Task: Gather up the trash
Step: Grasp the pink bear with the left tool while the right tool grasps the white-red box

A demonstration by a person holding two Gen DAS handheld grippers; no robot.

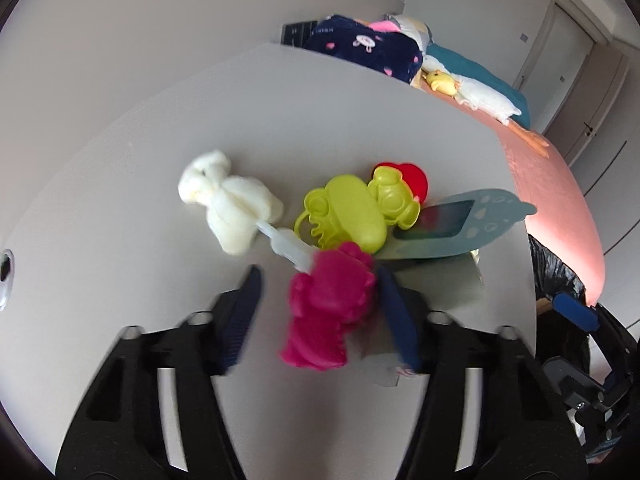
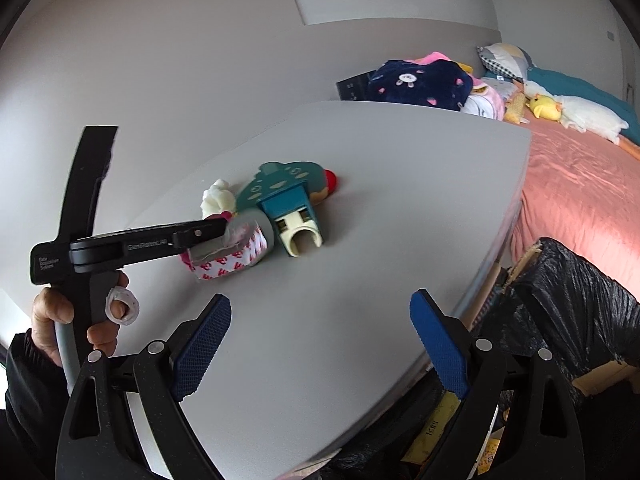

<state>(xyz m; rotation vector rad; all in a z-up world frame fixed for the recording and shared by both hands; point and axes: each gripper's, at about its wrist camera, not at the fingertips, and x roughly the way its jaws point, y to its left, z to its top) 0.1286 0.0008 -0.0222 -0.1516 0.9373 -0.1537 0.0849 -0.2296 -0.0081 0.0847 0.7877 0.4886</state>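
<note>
Your left gripper (image 1: 316,300) stands wide around the magenta plastic toy (image 1: 330,306) on the grey counter (image 1: 140,200); the crumpled red-and-white wrapper (image 2: 232,256) touches its finger. Your right gripper (image 2: 320,344) gapes empty, at 5 o'clock from the wrapper.

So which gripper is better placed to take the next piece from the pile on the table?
Left. The left gripper is open around the pink toy at the near edge of the pile. The right gripper hangs open over bare table, apart from the pile, beside the black trash bag.
</note>
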